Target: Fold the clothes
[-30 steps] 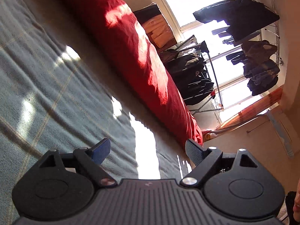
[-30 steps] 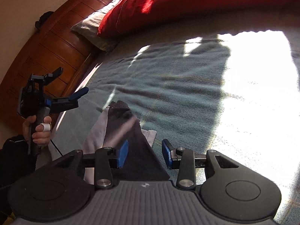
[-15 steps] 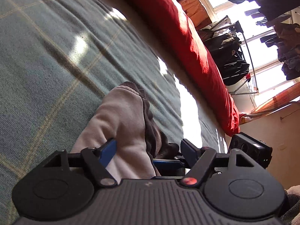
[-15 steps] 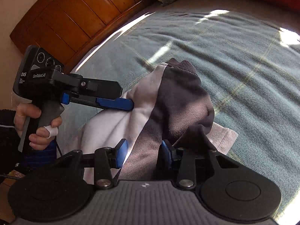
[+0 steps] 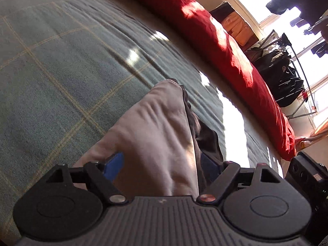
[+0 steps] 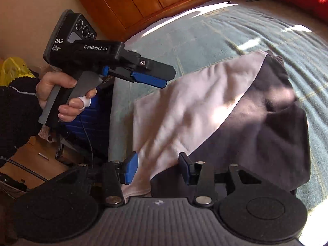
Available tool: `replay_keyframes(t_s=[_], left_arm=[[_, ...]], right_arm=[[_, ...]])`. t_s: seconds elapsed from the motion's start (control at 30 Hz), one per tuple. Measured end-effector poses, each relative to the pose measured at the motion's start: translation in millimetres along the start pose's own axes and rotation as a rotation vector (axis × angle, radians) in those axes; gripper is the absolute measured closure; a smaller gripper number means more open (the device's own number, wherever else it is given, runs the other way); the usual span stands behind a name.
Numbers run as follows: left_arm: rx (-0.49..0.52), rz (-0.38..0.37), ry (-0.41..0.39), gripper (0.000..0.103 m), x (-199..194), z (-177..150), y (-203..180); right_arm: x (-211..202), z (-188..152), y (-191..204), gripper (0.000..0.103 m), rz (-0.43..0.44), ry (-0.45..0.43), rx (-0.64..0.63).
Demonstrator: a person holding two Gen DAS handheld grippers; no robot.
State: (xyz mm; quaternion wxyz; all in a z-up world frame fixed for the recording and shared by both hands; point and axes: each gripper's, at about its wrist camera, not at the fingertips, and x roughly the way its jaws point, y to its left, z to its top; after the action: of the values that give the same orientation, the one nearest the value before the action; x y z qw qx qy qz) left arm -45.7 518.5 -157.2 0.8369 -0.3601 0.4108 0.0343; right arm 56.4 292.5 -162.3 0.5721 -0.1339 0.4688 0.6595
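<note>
A garment lies on the green checked bedspread (image 5: 61, 71), half pale pinkish-grey (image 6: 194, 106) and half dark grey (image 6: 266, 127). In the left wrist view its pale cloth (image 5: 155, 127) bulges up between the blue fingers (image 5: 113, 166) of my left gripper (image 5: 162, 164), which is open around it. My right gripper (image 6: 157, 170) is open too, with the garment's near edge between its pads where pale meets dark. The left gripper (image 6: 164, 82) also shows in the right wrist view, held by a hand (image 6: 61, 94) over the garment's left edge.
A long red pillow (image 5: 225, 47) runs along the far side of the bed. A wooden headboard (image 6: 155, 0) stands behind. A drying rack with dark clothes (image 5: 283, 78) stands by the window. Beside the bed are a yellow bag (image 6: 14, 69) and cables.
Both grippers have come down and in to the garment's near end. The left view went from bare bedspread to cloth between its fingers. Neither pair of fingers has closed.
</note>
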Motion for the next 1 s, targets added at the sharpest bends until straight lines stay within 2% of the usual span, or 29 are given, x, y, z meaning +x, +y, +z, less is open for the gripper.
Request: replay_keyframes(t_s=[0.1, 0.23, 0.33, 0.4, 0.47, 0.67, 0.9, 1.0], left_arm=[[0.002, 0.065, -0.002, 0.021, -8, -25, -2], [0.036, 0.068, -0.080, 0.021, -19, -55, -19], [0.031, 0.062, -0.104, 0.021, -7, -70, -27], [0.021, 0.087, -0.095, 0.021, 4, -76, -26], [-0.024, 0.145, -0.079, 0.021, 8, -84, -22], [-0.032, 0.221, -0.145, 0.021, -18, -92, -41], [-0.027, 0.241, -0.076, 0.021, -3, -103, -74], [-0.032, 0.227, -0.049, 0.021, 3, -111, -86]], right_arm=[[-14, -10, 3, 0.055, -0.048, 0.033, 0.013], [-33, -23, 8, 0.054, -0.113, 0.077, 0.030], [-47, -33, 12, 0.054, -0.159, 0.110, 0.040], [-51, -28, 27, 0.054, -0.159, 0.127, 0.006], [-55, -24, 39, 0.052, -0.151, 0.140, -0.029], [-63, -26, 59, 0.048, -0.154, 0.199, -0.104], [-57, -41, 64, 0.047, -0.150, 0.274, -0.065], [-54, -44, 66, 0.046, -0.149, 0.298, -0.075]])
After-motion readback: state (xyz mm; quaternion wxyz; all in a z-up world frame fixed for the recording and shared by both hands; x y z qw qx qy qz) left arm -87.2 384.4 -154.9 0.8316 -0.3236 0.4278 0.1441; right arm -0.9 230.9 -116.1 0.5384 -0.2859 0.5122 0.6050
